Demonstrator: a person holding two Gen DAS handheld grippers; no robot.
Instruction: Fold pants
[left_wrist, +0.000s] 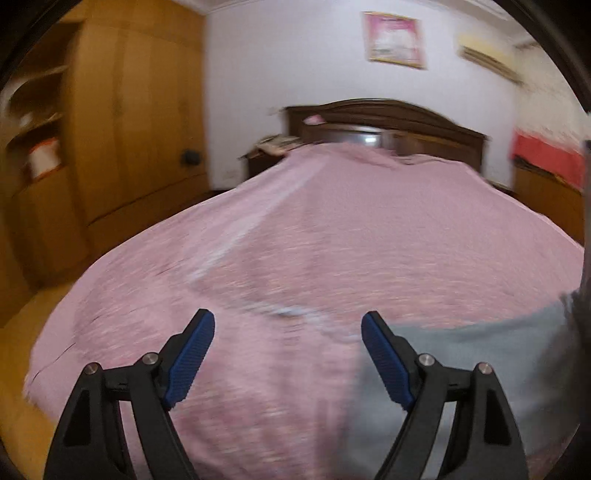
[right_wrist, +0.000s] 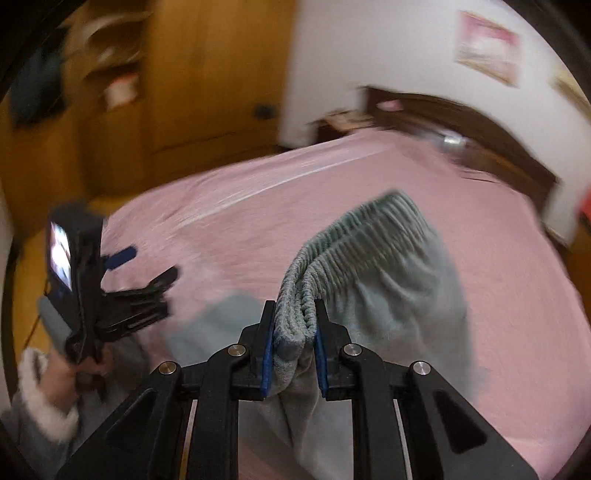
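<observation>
Grey-green pants (right_wrist: 373, 258) with a ribbed elastic waistband hang over the pink bed cover (right_wrist: 258, 206). My right gripper (right_wrist: 294, 317) is shut on the waistband edge and holds it lifted above the bed. My left gripper (left_wrist: 288, 332) is open and empty above the pink cover (left_wrist: 295, 229), with part of the grey pants (left_wrist: 480, 354) under and to the right of its right finger. The left gripper also shows in the right wrist view (right_wrist: 144, 266), open at the left, held by a hand in a fleece sleeve.
A dark wooden headboard (left_wrist: 388, 122) stands at the far end of the bed. A wooden wardrobe (left_wrist: 122, 110) lines the left wall, with a small bedside cabinet (left_wrist: 266, 155) beside the bed. A red cloth (left_wrist: 546, 158) lies on furniture at the right.
</observation>
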